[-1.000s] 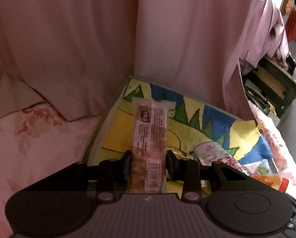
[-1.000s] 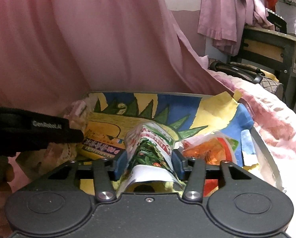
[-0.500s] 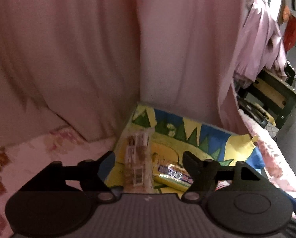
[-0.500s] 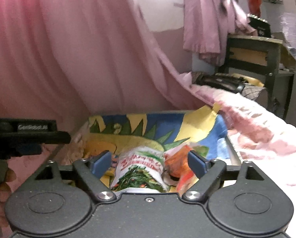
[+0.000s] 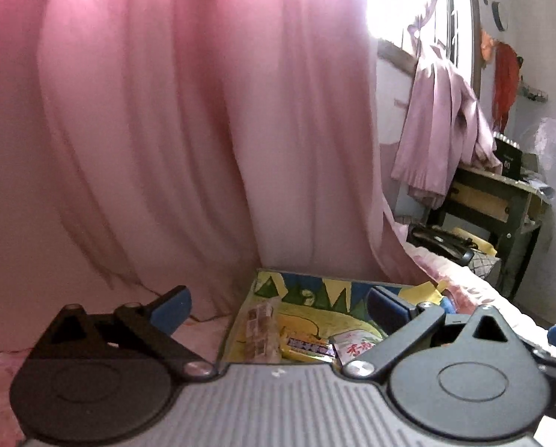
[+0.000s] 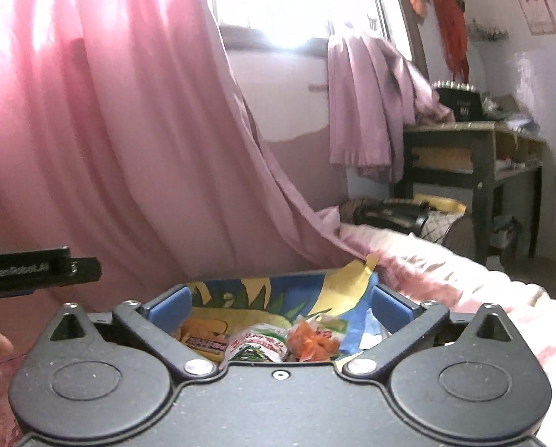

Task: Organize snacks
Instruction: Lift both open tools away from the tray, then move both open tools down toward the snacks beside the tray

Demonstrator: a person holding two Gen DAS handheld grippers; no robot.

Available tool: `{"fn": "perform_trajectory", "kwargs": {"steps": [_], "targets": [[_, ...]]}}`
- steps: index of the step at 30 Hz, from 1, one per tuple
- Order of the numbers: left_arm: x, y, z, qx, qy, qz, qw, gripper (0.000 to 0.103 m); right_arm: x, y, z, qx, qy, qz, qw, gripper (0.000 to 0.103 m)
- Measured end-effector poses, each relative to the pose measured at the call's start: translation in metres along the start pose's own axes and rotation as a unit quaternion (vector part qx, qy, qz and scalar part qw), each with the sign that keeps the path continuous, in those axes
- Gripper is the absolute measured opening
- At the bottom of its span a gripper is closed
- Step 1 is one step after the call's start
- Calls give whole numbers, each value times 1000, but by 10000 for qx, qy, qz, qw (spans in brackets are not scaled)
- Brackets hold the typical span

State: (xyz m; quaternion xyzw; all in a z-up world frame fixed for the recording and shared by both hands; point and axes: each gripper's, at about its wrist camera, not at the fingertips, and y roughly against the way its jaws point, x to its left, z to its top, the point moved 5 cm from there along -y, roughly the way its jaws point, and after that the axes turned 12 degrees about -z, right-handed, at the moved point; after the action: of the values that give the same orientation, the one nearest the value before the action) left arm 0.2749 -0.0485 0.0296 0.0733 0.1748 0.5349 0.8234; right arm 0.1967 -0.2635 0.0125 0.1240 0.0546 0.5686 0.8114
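The left gripper (image 5: 278, 307) hangs above the near edge of a shallow tray with a bright yellow, blue and green cartoon lining (image 5: 315, 290), which sits on a pink floral bed cover (image 5: 203, 329) in front of a long pink curtain (image 5: 166, 130). Its blue-padded fingers (image 5: 171, 307) have just been opening and now stand spread wide with nothing between them; the long clear-wrapped biscuit bar (image 5: 259, 329) lies in the tray's left part, beside a yellow and purple candy bar (image 5: 307, 346) and a white packet with red print (image 5: 356, 348). The right gripper (image 6: 279, 307) is likewise above the tray (image 6: 352, 287), its fingers (image 6: 170, 307) also freshly opened to full width and holding nothing. Below them, in the tray, a white and green printed snack pouch (image 6: 257, 346) lies touching a crumpled orange packet (image 6: 311, 339), with the candy bar (image 6: 207, 342) just to the left. A dark wooden table (image 6: 475, 149) stands well apart at the right wall.
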Motion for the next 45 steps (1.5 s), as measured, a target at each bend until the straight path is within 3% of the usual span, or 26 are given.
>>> {"fn": "perform_trajectory", "kwargs": {"steps": [12,22,37,45], "targets": [[-21,90,-40,-69,-95,322,9994,103,-28,85,-11,-37,76,258,9996,102],[-20,135,-74,315,-21,410,9987,103,-37,123,-36,365,110,212,9990,102],[-20,151,-101,940,-136,629,9935,103,-25,125,-68,1121,541,146,9921,102],[-5,140,-109,1495,243,639,9864,103,-17,115,-79,1521,733,189,9855,102]]}}
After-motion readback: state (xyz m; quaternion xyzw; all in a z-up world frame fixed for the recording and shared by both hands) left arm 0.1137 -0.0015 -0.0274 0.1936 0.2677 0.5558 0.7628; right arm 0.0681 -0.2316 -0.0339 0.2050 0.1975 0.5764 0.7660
